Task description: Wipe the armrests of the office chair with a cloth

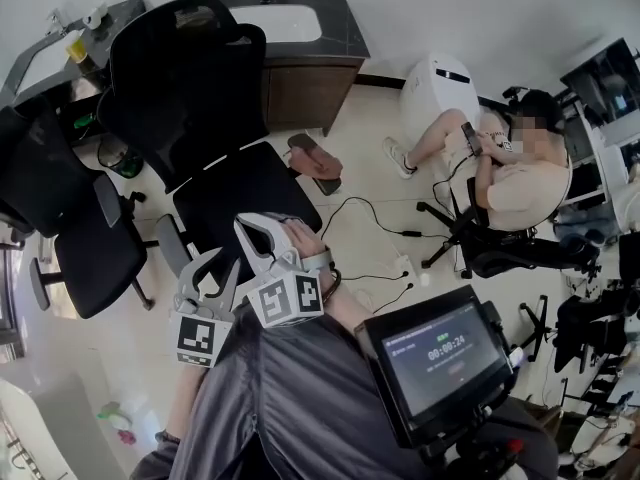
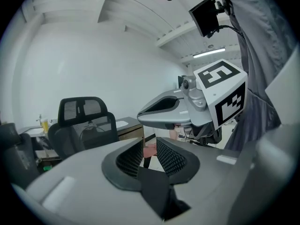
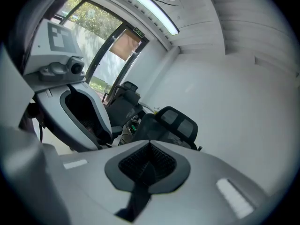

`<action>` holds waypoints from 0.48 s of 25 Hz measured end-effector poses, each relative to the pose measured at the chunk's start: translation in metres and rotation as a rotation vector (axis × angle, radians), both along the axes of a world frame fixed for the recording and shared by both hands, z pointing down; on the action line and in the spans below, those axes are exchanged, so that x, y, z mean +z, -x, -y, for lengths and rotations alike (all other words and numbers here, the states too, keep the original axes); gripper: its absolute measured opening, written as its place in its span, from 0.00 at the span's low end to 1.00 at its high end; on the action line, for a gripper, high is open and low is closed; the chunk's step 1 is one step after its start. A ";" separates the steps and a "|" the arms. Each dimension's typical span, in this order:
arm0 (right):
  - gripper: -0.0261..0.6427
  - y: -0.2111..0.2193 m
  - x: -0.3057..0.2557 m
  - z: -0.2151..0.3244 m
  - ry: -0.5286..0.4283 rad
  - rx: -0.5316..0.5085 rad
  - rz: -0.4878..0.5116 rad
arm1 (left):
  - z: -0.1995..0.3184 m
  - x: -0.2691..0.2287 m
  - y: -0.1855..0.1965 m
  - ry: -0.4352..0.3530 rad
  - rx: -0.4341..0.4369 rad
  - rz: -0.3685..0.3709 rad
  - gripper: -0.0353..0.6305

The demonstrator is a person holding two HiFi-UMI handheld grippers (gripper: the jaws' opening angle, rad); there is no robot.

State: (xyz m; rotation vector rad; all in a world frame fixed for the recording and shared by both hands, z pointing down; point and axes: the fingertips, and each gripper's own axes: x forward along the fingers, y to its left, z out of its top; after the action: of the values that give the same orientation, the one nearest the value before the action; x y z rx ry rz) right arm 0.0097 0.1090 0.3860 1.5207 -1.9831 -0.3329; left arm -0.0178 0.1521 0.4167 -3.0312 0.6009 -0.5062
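Observation:
A black mesh office chair [image 1: 200, 98] stands before me, its seat [image 1: 245, 193] just beyond both grippers and a grey armrest [image 1: 172, 245] on its left side. My left gripper [image 1: 212, 268] hovers beside that armrest; its jaws stand apart [image 2: 150, 156] with nothing between them. Over the seat's near edge my right gripper [image 1: 243, 225] is held up, and its pads meet [image 3: 149, 161] on nothing. No cloth shows in either gripper. The chair [image 2: 82, 121] is also in the left gripper view, and each gripper view shows the other gripper close beside it.
A second black chair [image 1: 70, 228] stands at the left. Pink slippers [image 1: 315, 163], cables and a power strip [image 1: 400, 266] lie on the floor right of the seat. A person [image 1: 520, 178] sits at the right near a white appliance [image 1: 440, 83]. A sink counter [image 1: 300, 58] is behind.

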 end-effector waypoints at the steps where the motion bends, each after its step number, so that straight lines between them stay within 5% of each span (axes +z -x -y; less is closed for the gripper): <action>1: 0.04 -0.005 0.000 -0.002 0.003 0.008 0.002 | -0.002 -0.001 -0.004 -0.004 0.004 0.003 0.21; 12: 0.04 -0.028 0.002 -0.020 0.009 0.055 -0.041 | -0.016 0.001 -0.022 -0.006 0.041 0.015 0.21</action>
State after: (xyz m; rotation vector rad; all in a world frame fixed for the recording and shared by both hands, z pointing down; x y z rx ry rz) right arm 0.0376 0.1287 0.3883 1.5477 -1.9052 -0.3295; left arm 0.0039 0.1681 0.4177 -3.0243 0.5374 -0.5249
